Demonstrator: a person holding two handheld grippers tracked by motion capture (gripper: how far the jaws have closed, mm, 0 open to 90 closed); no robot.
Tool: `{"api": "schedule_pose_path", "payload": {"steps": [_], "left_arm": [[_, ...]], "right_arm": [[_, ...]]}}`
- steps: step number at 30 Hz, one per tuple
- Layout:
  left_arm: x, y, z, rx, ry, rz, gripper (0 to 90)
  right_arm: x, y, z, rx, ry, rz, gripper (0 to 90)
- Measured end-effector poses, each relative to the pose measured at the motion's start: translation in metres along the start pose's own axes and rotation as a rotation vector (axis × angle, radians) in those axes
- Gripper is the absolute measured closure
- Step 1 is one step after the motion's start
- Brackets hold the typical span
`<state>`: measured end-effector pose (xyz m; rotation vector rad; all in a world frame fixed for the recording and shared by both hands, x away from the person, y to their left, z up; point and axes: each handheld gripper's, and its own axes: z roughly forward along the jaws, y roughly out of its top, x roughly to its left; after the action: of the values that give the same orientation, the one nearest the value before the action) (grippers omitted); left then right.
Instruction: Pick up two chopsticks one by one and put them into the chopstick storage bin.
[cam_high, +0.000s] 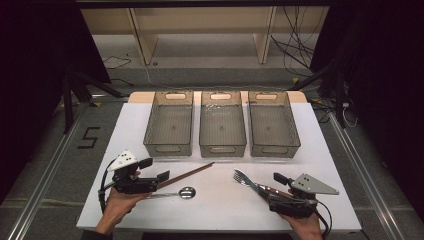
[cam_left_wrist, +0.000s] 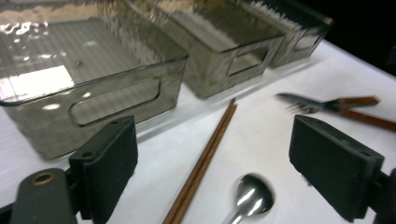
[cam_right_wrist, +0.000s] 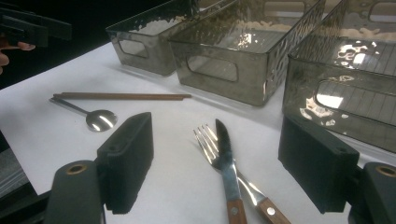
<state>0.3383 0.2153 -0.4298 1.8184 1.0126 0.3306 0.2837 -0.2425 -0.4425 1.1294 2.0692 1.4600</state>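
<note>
- The chopsticks (cam_left_wrist: 205, 158) lie as a close pair on the counter (cam_high: 150, 210), running up between the jaws of the left gripper (cam_left_wrist: 212, 172), nearer its left jaw. That gripper is open and nothing presses on its pads.
- The spoon (cam_left_wrist: 252, 198) lies just to the right of the chopsticks, its bowl also between the jaws. I judge the step in hand to be a pick of one of these two, so the jaws should centre on one piece before closing, or both may be caught.
- For the chopsticks, turn the hand so the pads cross the sticks squarely, and close low so the pair is taken together and does not scissor apart.
- The knife (cam_right_wrist: 226, 158) and fork (cam_right_wrist: 210, 142) lie overlapped between the jaws of the right gripper (cam_right_wrist: 224, 163), the knife across the fork. This gripper is also open, holding nothing.
- Grip at the wooden handles close under the right gripper, not the thin blade or tines, which would likely slip.
- Beyond both grippers stand three clear bins: left bin (cam_high: 169, 122), middle bin (cam_high: 222, 122), right bin (cam_high: 273, 122), side by side and empty, the likely places to sort into.
- Lift well clear of a bin's near wall before carrying over it.
</note>
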Motion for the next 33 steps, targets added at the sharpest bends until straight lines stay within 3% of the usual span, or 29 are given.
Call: {"api": "schedule_pose_path", "payload": {"steps": [1, 3, 4, 8, 9, 10, 11, 13, 14, 17, 18, 20, 21, 22, 26, 27, 30, 31, 33], "left_arm": [[0.000, 0.000, 0.000, 0.000, 0.000, 0.000, 15.2], [0.003, 0.008, 0.003, 0.066, 0.007, 0.019, 15.9], [0.003, 0.008, 0.003, 0.066, 0.007, 0.019, 16.0], [0.002, 0.020, 0.009, 0.186, 0.023, 0.084, 17.7], [0.003, 0.025, 0.013, 0.242, 0.031, 0.118, 18.3], [0.004, 0.027, 0.016, 0.270, 0.028, 0.127, 19.0], [0.004, 0.027, 0.016, 0.270, 0.028, 0.127, 19.6], [0.008, 0.029, 0.022, 0.335, 0.023, 0.138, 21.3], [0.011, 0.030, 0.027, 0.383, 0.041, 0.168, 22.6], [0.016, 0.030, 0.032, 0.426, 0.038, 0.173, 26.6], [0.019, 0.030, 0.038, 0.470, 0.051, 0.184, 27.7], [0.021, 0.028, 0.045, 0.521, 0.038, 0.199, 30.3], [0.021, 0.028, 0.045, 0.521, 0.038, 0.199, 30.9], [0.021, 0.026, 0.051, 0.564, 0.044, 0.220, 32.2], [0.022, 0.023, 0.058, 0.598, 0.039, 0.236, 37.5], [0.022, 0.022, 0.063, 0.640, 0.035, 0.262, 38.2], [0.021, 0.022, 0.067, 0.662, 0.028, 0.272, 40.9], [0.021, 0.023, 0.070, 0.692, 0.020, 0.293, 41.9], [0.020, 0.023, 0.072, 0.699, 0.017, 0.296, 44.2]], "right_arm": [[0.000, 0.000, 0.000, 0.002, 0.000, 0.000, 27.3], [0.000, 0.000, 0.000, 0.001, 0.000, 0.000, 27.3], [0.000, 0.000, 0.000, 0.001, 0.001, -0.001, 27.3], [0.000, 0.000, 0.000, 0.000, 0.002, -0.003, 27.3], [0.000, 0.000, 0.000, 0.001, 0.003, -0.003, 27.2], [0.000, 0.000, 0.000, 0.001, 0.003, -0.002, 27.3], [0.000, 0.000, 0.000, 0.002, 0.004, -0.001, 27.3], [0.000, 0.000, 0.001, 0.006, 0.005, -0.002, 27.3], [0.000, 0.000, 0.001, 0.005, 0.005, -0.002, 27.3], [0.001, 0.000, 0.001, 0.008, 0.005, -0.003, 27.2], [0.001, 0.000, 0.001, 0.008, 0.005, -0.002, 27.3], [0.000, 0.000, 0.001, 0.009, 0.005, -0.002, 27.3], [0.000, 0.000, 0.001, 0.008, 0.005, -0.002, 27.3], [0.000, 0.000, 0.001, 0.008, 0.006, -0.003, 27.3], [0.000, 0.000, 0.001, 0.009, 0.006, -0.003, 27.3], [0.000, 0.000, 0.001, 0.011, 0.007, -0.002, 27.2], [0.001, 0.000, 0.002, 0.013, 0.007, -0.002, 27.3], [0.001, 0.000, 0.002, 0.011, 0.007, -0.002, 27.3], [0.001, 0.000, 0.002, 0.013, 0.007, -0.001, 27.3]]}}
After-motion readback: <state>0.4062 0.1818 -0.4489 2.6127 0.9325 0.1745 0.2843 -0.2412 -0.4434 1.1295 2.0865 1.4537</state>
